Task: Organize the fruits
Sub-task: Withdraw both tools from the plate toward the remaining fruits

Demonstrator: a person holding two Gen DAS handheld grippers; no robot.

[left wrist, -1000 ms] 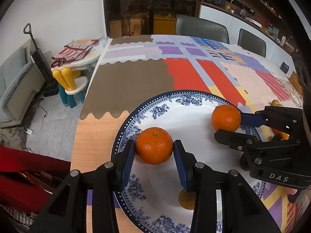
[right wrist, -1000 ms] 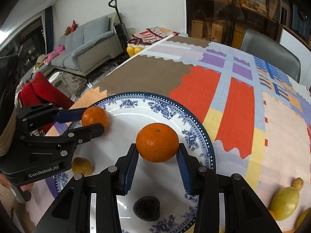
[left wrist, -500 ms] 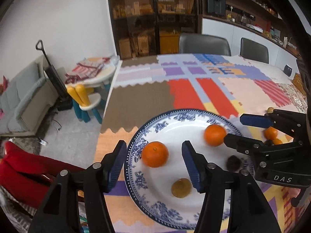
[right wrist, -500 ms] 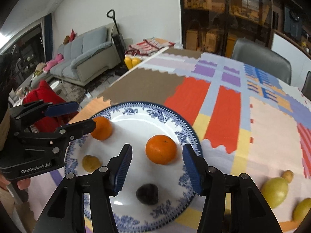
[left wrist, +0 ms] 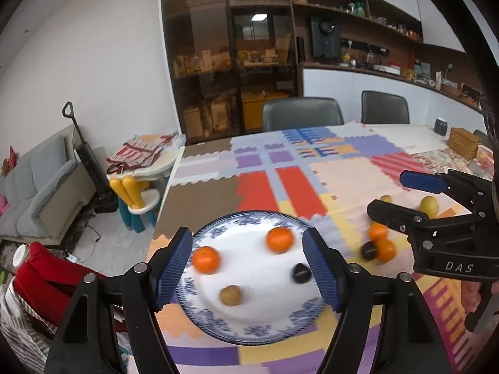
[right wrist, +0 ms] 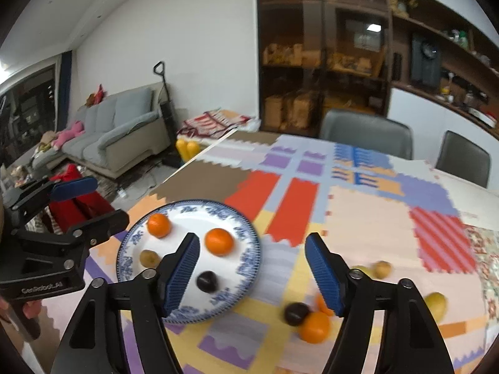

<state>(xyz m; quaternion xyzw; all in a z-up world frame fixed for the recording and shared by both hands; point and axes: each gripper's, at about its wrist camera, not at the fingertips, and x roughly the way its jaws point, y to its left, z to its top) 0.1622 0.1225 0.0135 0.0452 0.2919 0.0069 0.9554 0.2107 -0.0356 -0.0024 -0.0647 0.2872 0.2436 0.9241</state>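
Now | left gripper [left wrist: 248,263] jaws opening, nothing pinched | right gripper [right wrist: 252,269] jaws opening, nothing pinched | two oranges [left wrist: 205,259] seen on plate [left wrist: 249,327] beyond fingers

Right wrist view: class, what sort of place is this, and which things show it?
Most likely a home's open living and dining room: a grey sofa, a dining table with chairs, and stocked shelves behind.

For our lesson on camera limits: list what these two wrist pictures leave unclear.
- Right view: one orange on the table, half hidden behind a finger of the right gripper.
- Both views: the dark fruit on the plate, too blurred to name.
- Left view: shelf items, too small.
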